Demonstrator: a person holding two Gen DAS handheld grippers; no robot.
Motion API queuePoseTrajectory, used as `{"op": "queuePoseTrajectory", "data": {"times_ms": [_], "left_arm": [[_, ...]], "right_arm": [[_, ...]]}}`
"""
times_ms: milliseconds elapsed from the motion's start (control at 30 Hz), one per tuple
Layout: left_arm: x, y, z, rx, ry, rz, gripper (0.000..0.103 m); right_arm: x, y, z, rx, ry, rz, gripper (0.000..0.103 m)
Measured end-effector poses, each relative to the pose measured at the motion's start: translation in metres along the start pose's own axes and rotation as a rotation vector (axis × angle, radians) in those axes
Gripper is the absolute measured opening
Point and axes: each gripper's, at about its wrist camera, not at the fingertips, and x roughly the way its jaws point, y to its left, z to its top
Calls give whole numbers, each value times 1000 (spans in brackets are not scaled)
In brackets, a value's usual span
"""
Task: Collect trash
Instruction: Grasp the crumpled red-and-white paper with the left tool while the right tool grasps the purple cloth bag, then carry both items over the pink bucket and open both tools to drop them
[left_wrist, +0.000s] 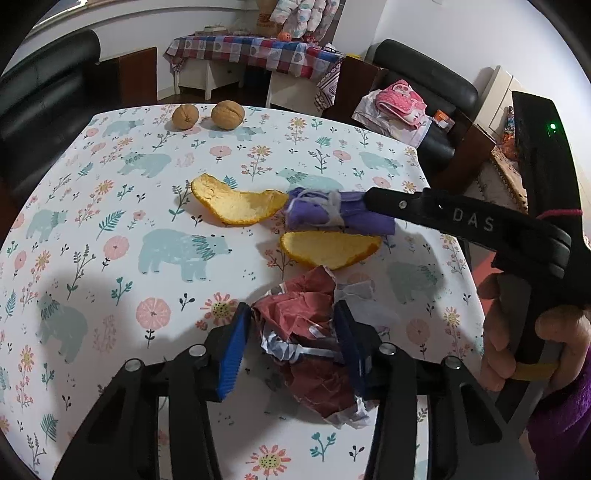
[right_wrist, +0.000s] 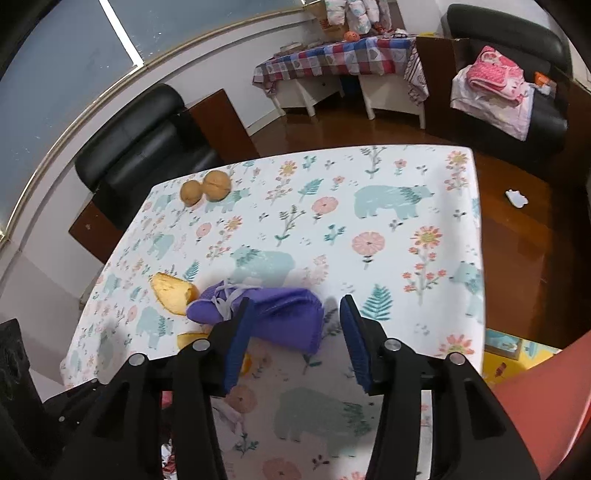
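A crumpled red and white wrapper (left_wrist: 310, 328) lies on the patterned table (left_wrist: 110, 206) between the blue pads of my left gripper (left_wrist: 291, 332), which is closed on it. A purple wad tied with pale string (left_wrist: 328, 214) lies farther back, between two orange peels (left_wrist: 236, 203) (left_wrist: 328, 249). My right gripper (right_wrist: 295, 325) is open over the purple wad (right_wrist: 273, 314), its pads on either side and apart from it; one of its fingers (left_wrist: 399, 205) reaches the wad in the left wrist view. One peel (right_wrist: 171, 293) shows left of the wad.
Two walnuts (left_wrist: 207, 115) sit at the table's far edge, also in the right wrist view (right_wrist: 205, 189). Black chairs (left_wrist: 44, 96) stand around the table. A checked-cloth side table (left_wrist: 251, 51) is behind. The table's right edge (right_wrist: 478, 240) drops to a wooden floor.
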Motion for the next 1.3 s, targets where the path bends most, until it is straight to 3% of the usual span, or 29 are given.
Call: {"op": "queuePoseTrajectory", "data": {"times_ms": [167, 233, 333, 667, 933, 1067, 1300], "left_arm": [[-1, -1, 0, 1, -4, -5, 35], [-3, -2, -1, 6, -10, -9, 33], [-8, -4, -1, 14, -19, -17, 32], [-38, -6, -1, 22, -83, -42, 30], [-73, -35, 9, 80, -160, -91, 30], [-83, -65, 15, 124, -181, -140, 30], [-87, -138, 22, 232, -189, -245, 30]], "right_arm": [[3, 14, -7, -38, 11, 57, 44], [2, 20, -8, -57, 5, 61, 20], [-3, 24, -11, -56, -21, 61, 6], [-68, 23, -17, -7, -170, 72, 2], [-144, -1, -35, 57, -298, 11, 2], [-180, -20, -48, 89, -343, -50, 2], [-239, -66, -75, 166, -415, -235, 2]]}}
